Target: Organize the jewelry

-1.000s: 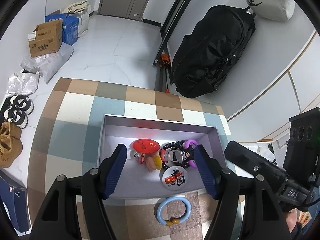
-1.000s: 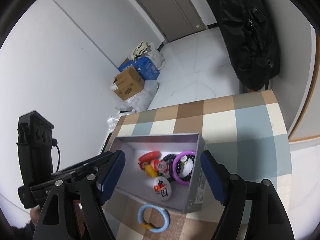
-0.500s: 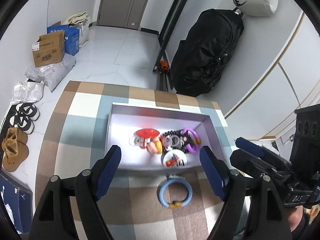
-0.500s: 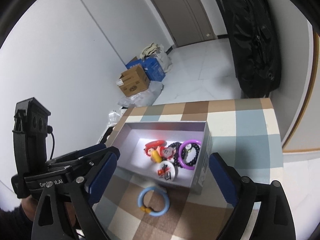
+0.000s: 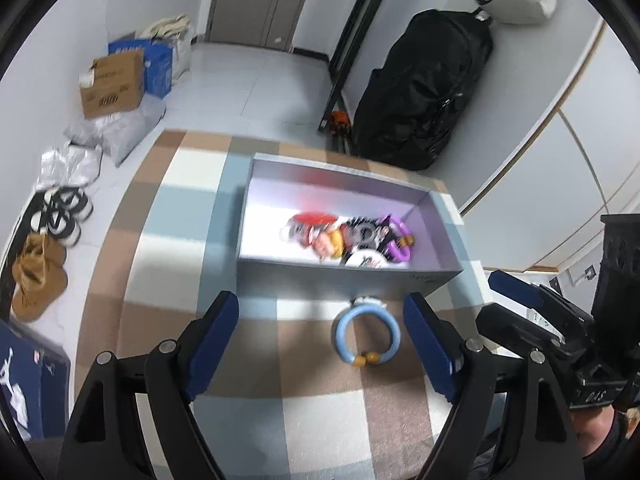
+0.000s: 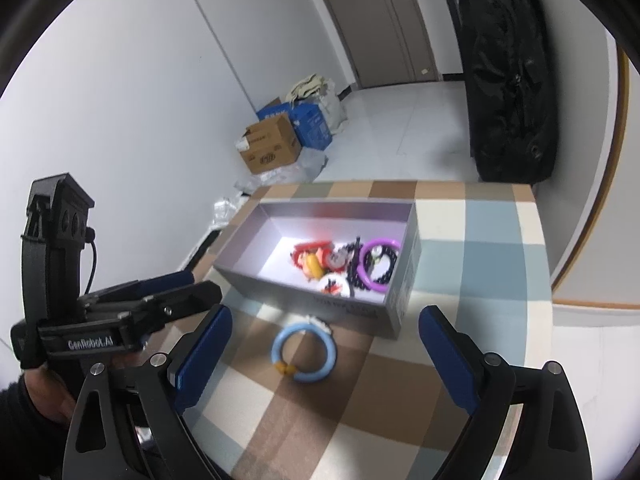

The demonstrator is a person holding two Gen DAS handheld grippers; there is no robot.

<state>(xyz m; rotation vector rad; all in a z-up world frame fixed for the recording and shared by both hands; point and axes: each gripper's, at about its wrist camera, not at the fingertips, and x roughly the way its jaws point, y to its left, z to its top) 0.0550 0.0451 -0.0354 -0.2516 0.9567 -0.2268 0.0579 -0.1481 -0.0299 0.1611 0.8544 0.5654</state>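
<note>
Both grippers, left (image 5: 320, 336) and right (image 6: 324, 348), gape empty, jaws just widened. Blue ring (image 5: 367, 335) lies on the checked cloth (image 5: 168, 208) just before the box (image 5: 340, 276). Left view alone shows shoes (image 5: 38, 276); right view, the left hand (image 6: 44, 394).

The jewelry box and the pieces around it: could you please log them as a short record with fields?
surface: checked cloth
box: open grey box, no lid seen
in box: purple ring, black bead bracelet, red badge, white badge, other blurred pieces
outside box: light blue bracelet lying flat on the cloth, by the box's near wall
left gripper: open, empty
right gripper: open, empty
</note>
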